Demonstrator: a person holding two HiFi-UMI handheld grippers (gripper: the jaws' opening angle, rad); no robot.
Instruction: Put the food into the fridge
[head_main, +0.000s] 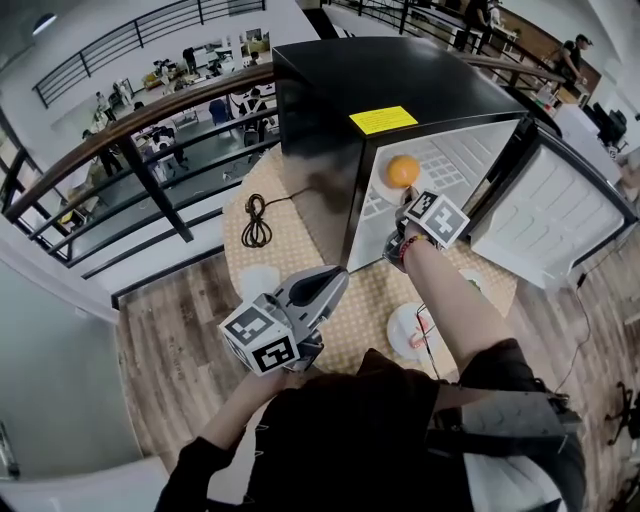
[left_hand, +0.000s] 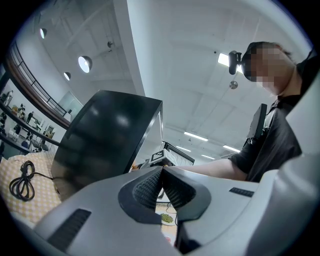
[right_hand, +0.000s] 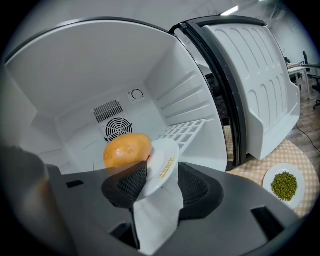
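Our right tongs (right_hand: 161, 172) stand released around a white round plate (right_hand: 167, 150) bearing an orange oval food (right_hand: 127, 149) inside the black fridge (head_main: 330, 100). Our left tongs (left_hand: 161, 172) are clenched, empty.

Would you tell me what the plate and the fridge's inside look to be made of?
Plate: glossy white, likely ceramic or melamine; smooth rim with sheen.
Fridge inside: matte white moulded plastic, judging by ribbed walls and vent grille.

The fridge (head_main: 380, 75) stands on the counter (head_main: 370, 300), its door (head_main: 555, 215) open to the right. Inside it the food (right_hand: 127, 149) rests on a plate (right_hand: 165, 167). A cable (head_main: 256, 222) lies on the counter left of the fridge, and a dish (right_hand: 285, 186) lies near the open door.
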